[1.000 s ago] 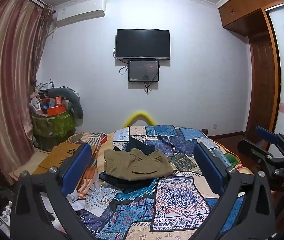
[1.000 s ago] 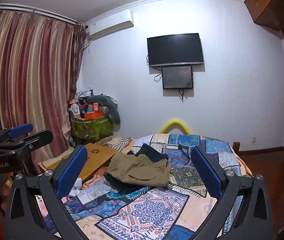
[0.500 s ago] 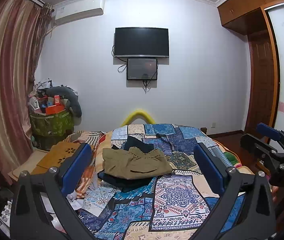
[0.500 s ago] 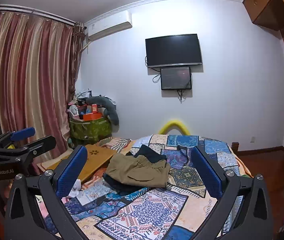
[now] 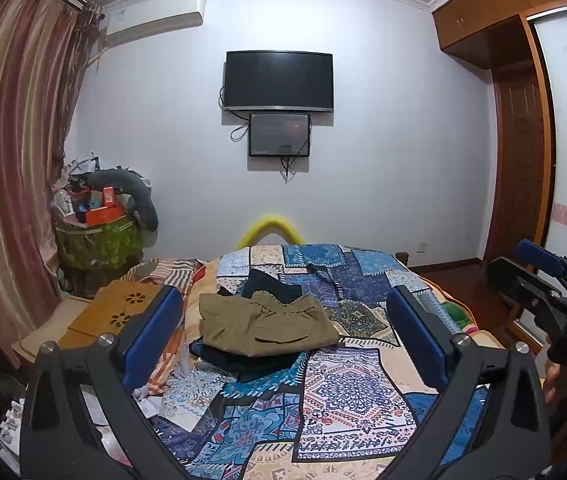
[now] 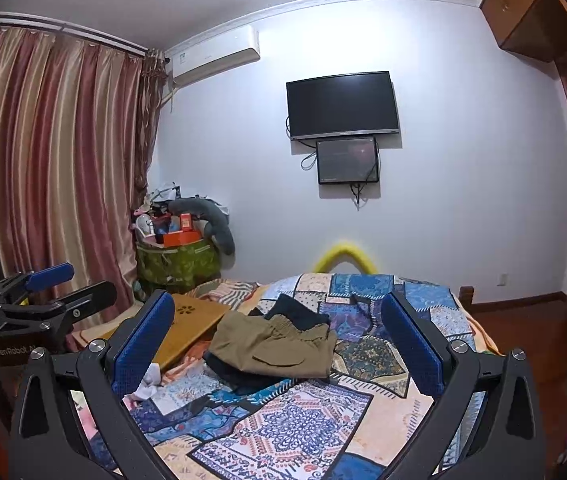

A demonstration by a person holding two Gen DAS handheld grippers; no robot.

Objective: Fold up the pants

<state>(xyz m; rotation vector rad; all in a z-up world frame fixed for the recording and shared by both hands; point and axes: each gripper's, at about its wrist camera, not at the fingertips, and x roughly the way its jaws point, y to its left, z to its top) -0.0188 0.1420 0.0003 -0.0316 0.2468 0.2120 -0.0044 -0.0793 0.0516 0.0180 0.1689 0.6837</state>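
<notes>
Folded khaki pants (image 5: pixel 267 326) lie on top of dark folded garments (image 5: pixel 239 360) on a patchwork bedspread (image 5: pixel 347 392). They also show in the right wrist view (image 6: pixel 275 346). My left gripper (image 5: pixel 283 340) is open and empty, held above the near end of the bed, well short of the pants. My right gripper (image 6: pixel 279 344) is open and empty, likewise back from the pants. The right gripper shows at the right edge of the left wrist view (image 5: pixel 539 280); the left gripper shows at the left edge of the right wrist view (image 6: pixel 43 296).
A wooden lap desk (image 5: pixel 115 312) lies left of the bed. A green bin (image 5: pixel 97 242) piled with clutter stands by striped curtains (image 5: pixel 7 176). A TV (image 5: pixel 278 80) hangs on the far wall. A wooden door (image 5: pixel 519 168) is at the right.
Both grippers have drifted slightly; the view has tilted up a little. The pants stay where they were and both grippers stay open.
</notes>
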